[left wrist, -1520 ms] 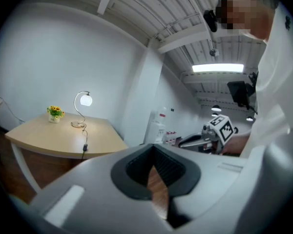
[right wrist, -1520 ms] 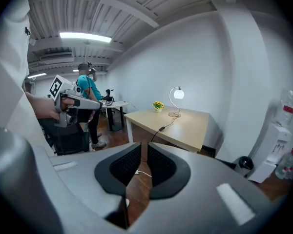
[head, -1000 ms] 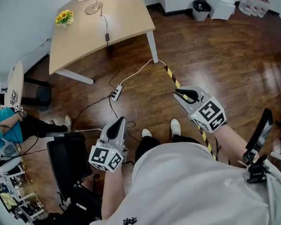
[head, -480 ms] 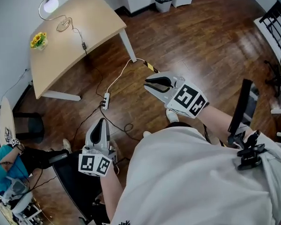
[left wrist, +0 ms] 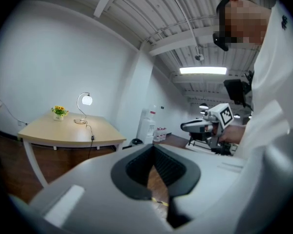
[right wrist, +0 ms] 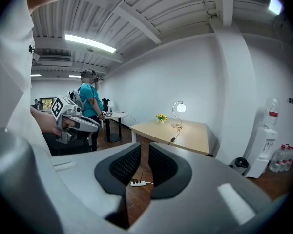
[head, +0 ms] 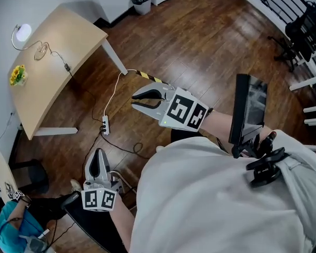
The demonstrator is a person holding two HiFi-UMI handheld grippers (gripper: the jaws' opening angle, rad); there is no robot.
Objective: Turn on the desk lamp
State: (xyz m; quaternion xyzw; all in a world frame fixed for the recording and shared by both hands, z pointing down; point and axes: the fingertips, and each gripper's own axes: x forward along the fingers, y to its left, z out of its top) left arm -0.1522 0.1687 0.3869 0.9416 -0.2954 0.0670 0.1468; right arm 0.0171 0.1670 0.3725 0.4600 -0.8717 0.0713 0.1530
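The desk lamp stands at the far corner of the wooden desk with its round globe glowing, also lit in the left gripper view and the right gripper view. Both grippers hang in the air over the floor, far from the lamp. My right gripper is open a little, with a narrow gap between its pads and nothing in it. My left gripper is low at the left and empty, its pads meeting at the tips.
A pot of yellow flowers stands on the desk. The lamp's cord runs down to a power strip on the wood floor. Yellow-black tape, a bin and a black chair are nearby. A person in teal stands left.
The head view has swung, so the desk and lamp now lie further up and left. My right gripper has shifted left across the view and my left lower. Neither gripper's jaws changed.
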